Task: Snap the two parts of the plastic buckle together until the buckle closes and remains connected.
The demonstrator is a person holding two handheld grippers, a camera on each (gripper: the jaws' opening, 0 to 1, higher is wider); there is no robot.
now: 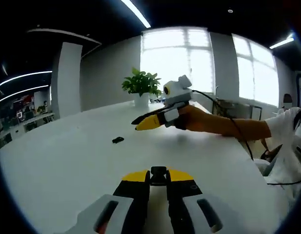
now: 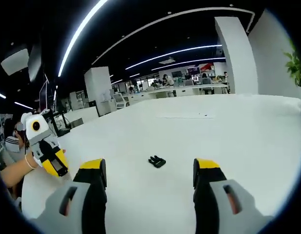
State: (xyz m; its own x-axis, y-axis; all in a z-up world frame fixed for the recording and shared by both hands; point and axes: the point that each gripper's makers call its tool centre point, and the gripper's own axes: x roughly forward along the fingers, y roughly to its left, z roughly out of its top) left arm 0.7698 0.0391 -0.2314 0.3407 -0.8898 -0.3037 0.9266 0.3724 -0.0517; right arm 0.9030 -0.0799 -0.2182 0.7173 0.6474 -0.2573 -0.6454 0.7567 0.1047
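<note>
My left claw gripping black buckle part; right claw gaping wide, hovering over other buckle part lying on white worktop.

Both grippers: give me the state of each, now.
Left gripper: shut on a black buckle part.
Right gripper: open, holding nothing; the other buckle part lies on the white table ahead.

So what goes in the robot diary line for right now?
left gripper: shut on buckle part | right gripper: open | other buckle part: lying on white table
</note>
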